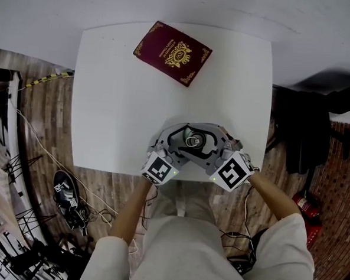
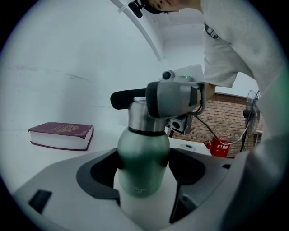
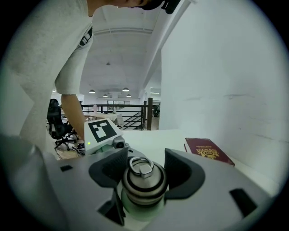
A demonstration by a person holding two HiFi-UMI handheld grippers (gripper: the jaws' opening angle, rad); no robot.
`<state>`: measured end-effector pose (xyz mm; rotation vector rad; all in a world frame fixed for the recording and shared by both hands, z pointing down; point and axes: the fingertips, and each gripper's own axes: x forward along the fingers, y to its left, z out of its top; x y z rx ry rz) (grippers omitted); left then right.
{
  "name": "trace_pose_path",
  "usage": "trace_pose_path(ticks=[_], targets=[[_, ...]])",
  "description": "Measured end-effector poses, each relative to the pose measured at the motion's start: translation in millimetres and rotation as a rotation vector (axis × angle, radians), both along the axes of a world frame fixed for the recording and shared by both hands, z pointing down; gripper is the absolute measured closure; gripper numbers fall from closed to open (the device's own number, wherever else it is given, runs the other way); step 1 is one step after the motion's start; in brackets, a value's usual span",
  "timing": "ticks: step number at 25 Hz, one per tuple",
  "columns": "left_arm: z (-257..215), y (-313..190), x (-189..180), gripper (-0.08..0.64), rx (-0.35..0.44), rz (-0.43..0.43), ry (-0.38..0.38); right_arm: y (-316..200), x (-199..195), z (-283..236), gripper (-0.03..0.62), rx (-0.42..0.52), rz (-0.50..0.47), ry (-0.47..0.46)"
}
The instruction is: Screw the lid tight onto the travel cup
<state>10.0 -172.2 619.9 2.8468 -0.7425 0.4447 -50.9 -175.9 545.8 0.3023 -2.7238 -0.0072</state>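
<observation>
The travel cup (image 1: 192, 140) stands near the front edge of the white table (image 1: 118, 103). In the left gripper view its green body (image 2: 143, 158) sits upright between the dark pads of my left gripper (image 2: 143, 173), which press on both sides. Its steel lid (image 3: 144, 178), with a ring handle on top, sits on the cup's neck. My right gripper (image 3: 144, 173) reaches over from the other side, and its pads touch the lid's rim left and right. In the head view, the left gripper (image 1: 180, 144) and right gripper (image 1: 205, 145) meet around the cup.
A maroon book with a gold crest (image 1: 172, 52) lies at the table's far side, well away from the cup. Cables and gear litter the wooden floor at the left (image 1: 65, 198). A black chair (image 1: 305, 138) and a red fire extinguisher (image 1: 304, 203) stand to the right.
</observation>
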Motion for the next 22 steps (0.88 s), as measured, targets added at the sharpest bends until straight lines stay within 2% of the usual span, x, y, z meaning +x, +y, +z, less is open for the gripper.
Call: trace_pose_path(ticks=[22], targets=[[-1,0,-1,0.219,-0.004,-0.003,-0.001,-25,17,-3,0.341,0.05,0.629,-0.055]])
